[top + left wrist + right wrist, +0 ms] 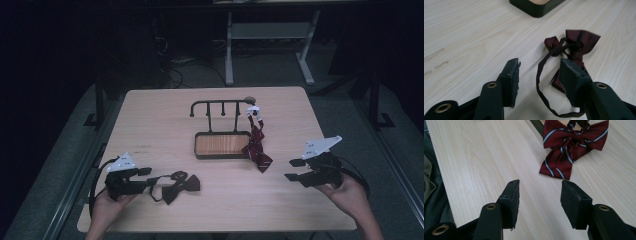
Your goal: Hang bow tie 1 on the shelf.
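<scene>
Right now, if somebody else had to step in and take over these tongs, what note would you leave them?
Left tongs: jaws apart, low over the table near the left front corner; the strap loop of the dark bow tie lies between them, not pinched.
Right tongs: open, nothing between them, above bare table, pointing toward the striped bow tie.
Striped bow tie hangs from the right end of the hook rack, its tails down beside the rack's wooden tray.
Done: one tie is hung.
Left: probably grip the dark tie's strap and hang it on a free hook.
</scene>
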`<state>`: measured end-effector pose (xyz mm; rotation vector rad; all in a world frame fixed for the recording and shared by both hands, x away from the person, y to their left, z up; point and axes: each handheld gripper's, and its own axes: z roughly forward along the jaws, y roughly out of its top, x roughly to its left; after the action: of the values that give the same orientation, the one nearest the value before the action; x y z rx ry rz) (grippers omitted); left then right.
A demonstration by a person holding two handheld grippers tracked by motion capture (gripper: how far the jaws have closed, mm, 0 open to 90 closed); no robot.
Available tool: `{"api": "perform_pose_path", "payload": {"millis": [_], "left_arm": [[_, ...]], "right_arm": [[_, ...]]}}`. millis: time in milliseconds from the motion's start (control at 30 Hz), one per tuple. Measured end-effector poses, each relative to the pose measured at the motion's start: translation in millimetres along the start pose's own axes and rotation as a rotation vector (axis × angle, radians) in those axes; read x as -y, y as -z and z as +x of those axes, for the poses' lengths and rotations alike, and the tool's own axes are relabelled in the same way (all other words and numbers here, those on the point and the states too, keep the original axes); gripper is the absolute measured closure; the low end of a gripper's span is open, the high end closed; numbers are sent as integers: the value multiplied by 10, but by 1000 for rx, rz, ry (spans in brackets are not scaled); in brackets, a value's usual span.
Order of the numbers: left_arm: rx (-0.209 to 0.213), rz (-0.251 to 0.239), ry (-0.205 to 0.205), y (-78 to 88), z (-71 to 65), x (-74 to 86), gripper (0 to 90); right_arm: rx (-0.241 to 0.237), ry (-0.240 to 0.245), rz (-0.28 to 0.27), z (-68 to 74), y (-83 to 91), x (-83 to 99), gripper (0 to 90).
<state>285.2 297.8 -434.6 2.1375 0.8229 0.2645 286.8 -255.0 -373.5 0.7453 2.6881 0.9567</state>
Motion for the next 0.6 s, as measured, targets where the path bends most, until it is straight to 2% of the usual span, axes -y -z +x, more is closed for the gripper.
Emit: {"api": "perform_pose_path", "payload": {"millis": [133,200,233,433,467,567,600], "left_arm": [[7,24,-6,-32,1,10,581],[13,44,-6,-60,9,23,633],[17,69,-11,-84,26,31,646],[13,91,-6,-116,30,34,684],[18,106,-6,-134,36,37,701],[19,112,-10,-156,30,36,732],[26,126,-5,-177,26,37,771]], "right_arm": [[-1,-7,-4,3,-26,44,485],[16,-10,3,7,-52,83,482],[19,-10,1,8,-59,95,482],[32,-23,-23,22,-70,144,483],[38,-25,-28,26,-69,157,485],[36,-27,-21,20,-76,164,485],[41,-25,-19,19,-77,171,485]]}}
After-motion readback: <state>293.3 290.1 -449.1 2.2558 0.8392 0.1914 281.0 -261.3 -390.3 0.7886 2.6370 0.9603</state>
